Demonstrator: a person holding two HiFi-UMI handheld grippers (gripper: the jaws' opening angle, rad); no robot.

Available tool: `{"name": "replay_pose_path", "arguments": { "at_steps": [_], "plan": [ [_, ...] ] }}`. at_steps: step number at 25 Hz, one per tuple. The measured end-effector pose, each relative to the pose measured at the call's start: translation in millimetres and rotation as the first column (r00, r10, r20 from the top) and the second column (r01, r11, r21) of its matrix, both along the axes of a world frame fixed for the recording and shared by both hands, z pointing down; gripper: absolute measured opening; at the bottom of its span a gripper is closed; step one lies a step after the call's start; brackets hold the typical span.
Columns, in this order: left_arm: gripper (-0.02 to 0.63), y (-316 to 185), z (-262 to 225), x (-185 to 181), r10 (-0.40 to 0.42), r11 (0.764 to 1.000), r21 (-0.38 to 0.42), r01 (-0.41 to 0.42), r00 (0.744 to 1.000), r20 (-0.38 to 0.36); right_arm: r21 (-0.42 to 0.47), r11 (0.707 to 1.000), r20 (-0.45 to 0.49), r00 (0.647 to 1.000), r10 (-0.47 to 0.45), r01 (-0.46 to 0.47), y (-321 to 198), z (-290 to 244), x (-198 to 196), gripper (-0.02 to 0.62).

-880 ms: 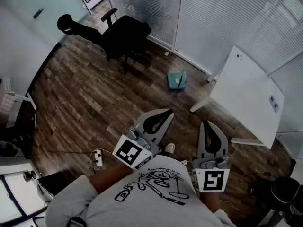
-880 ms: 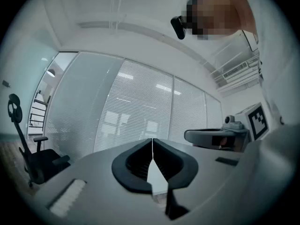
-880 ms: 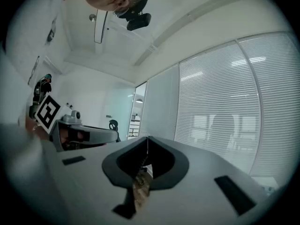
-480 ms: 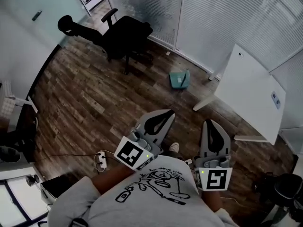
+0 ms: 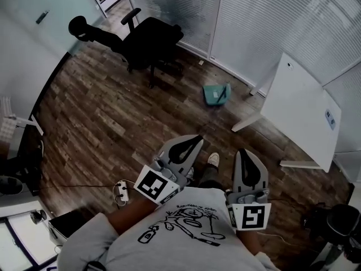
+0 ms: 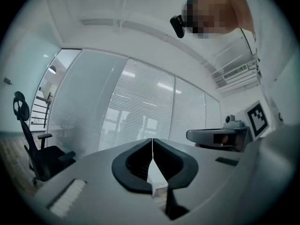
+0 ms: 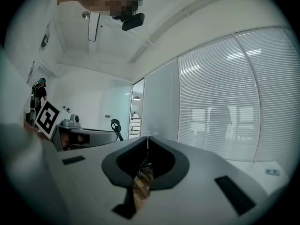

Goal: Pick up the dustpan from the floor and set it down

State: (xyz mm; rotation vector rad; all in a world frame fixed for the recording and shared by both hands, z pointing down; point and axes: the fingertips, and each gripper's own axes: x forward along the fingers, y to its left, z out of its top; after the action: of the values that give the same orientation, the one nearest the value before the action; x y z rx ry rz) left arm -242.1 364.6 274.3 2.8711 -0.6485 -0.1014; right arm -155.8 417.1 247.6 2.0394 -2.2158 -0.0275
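A teal dustpan lies on the wood floor near the blinds, well ahead of both grippers in the head view. My left gripper is held level at chest height, jaws shut and empty. My right gripper is beside it, also shut with nothing between its jaws. In the left gripper view the left gripper shows its tips meeting in a thin line against the blinds. The right gripper looks the same in its own view. The dustpan is not seen in either gripper view.
A black office chair stands at the back left. A white table is at the right, its legs reaching toward the dustpan. A power strip with a cable lies on the floor at my left. My shoe shows between the grippers.
The view has shifted slightly as I step forward; a foot now shows further ahead between the grippers. Both grippers stay shut and level.
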Motion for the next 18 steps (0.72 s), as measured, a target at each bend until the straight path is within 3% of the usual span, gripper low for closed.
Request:
{"name": "replay_pose_path", "arguments": {
  "at_steps": [7,18],
  "plan": [
    [0.002,-20.3,2.0,20.7,-0.018,1.0,0.019,0.018,1.0,0.002,0.048,0.999,-0.017,1.0,0.0,0.001,-22.1,-3.3,24.6,0.006],
    [0.002,-70.4,-14.9,116.1,-0.036,0.998,0.049,0.037,0.999,-0.007,0.078,0.996,-0.023,0.999,-0.033,0.035,-76.2,-15.5,115.9,0.006]
  ]
}}
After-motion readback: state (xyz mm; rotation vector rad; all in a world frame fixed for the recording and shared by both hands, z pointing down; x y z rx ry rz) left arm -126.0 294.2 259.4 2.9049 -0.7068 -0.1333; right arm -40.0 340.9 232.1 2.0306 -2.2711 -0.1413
